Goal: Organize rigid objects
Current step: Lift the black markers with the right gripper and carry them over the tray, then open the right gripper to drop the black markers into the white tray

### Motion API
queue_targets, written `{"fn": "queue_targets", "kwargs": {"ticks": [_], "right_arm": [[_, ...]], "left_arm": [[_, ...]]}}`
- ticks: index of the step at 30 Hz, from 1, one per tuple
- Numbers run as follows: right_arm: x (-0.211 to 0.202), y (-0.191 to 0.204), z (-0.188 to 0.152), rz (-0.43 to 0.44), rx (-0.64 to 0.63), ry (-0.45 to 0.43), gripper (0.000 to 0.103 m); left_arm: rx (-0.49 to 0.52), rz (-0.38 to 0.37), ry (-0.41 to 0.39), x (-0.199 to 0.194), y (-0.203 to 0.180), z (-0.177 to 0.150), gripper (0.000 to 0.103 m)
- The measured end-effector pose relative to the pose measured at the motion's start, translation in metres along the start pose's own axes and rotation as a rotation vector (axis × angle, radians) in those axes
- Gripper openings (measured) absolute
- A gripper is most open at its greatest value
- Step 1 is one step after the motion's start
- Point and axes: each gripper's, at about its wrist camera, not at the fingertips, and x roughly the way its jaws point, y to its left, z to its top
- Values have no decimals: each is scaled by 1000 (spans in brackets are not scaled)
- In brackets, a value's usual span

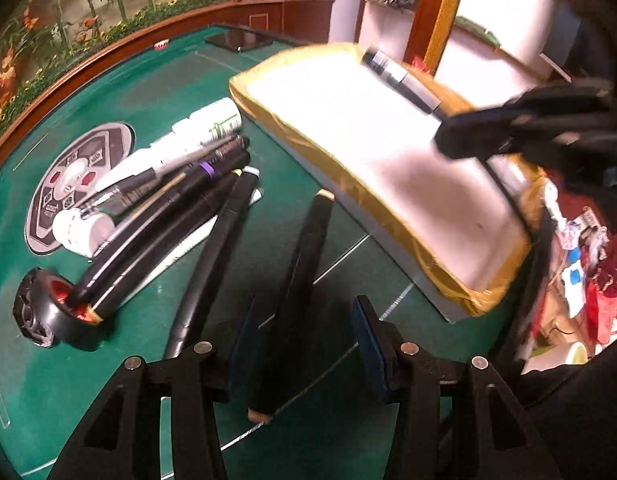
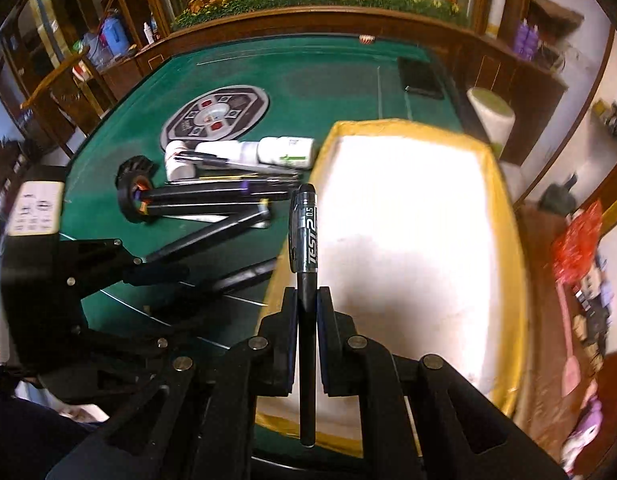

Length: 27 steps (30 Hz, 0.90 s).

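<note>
My right gripper [image 2: 307, 300] is shut on a black pen [image 2: 306, 236] marked "TEST2 0.5" and holds it over the left edge of the white box with yellow-taped rim [image 2: 408, 240]. In the left wrist view the right gripper [image 1: 448, 136] holds the pen [image 1: 404, 80] above the box [image 1: 348, 128]. My left gripper [image 1: 298, 332] is open around a black marker [image 1: 304, 264] lying on the green table [image 1: 48, 360]. A pile of black pens [image 1: 180, 200] and white bottles [image 1: 204, 128] lies left, with a black tape roll [image 1: 56, 312].
A round grey panel [image 1: 68, 184] is set in the table centre. A dark tablet [image 1: 240, 40] lies at the far edge. A white foam roll [image 2: 492, 116] stands beyond the box. Clutter [image 1: 580, 260] sits to the right, off the table.
</note>
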Motion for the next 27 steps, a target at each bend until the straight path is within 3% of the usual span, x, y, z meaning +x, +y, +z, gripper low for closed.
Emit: {"fn": "queue_targets", "kwargs": {"ticks": [4, 6, 8, 27], "right_arm": [[-3, -5, 0, -24, -43, -15, 8], [-2, -8, 0, -29, -52, -18, 8], [-2, -11, 0, -23, -55, -20, 8], [5, -9, 7, -21, -89, -13, 8]], "left_arm": [[2, 46, -4, 11, -5, 3, 40], [-1, 51, -6, 12, -6, 6, 23], [-15, 59, -13, 12, -7, 8, 15], [-136, 42, -97, -21, 9, 17, 15]]}}
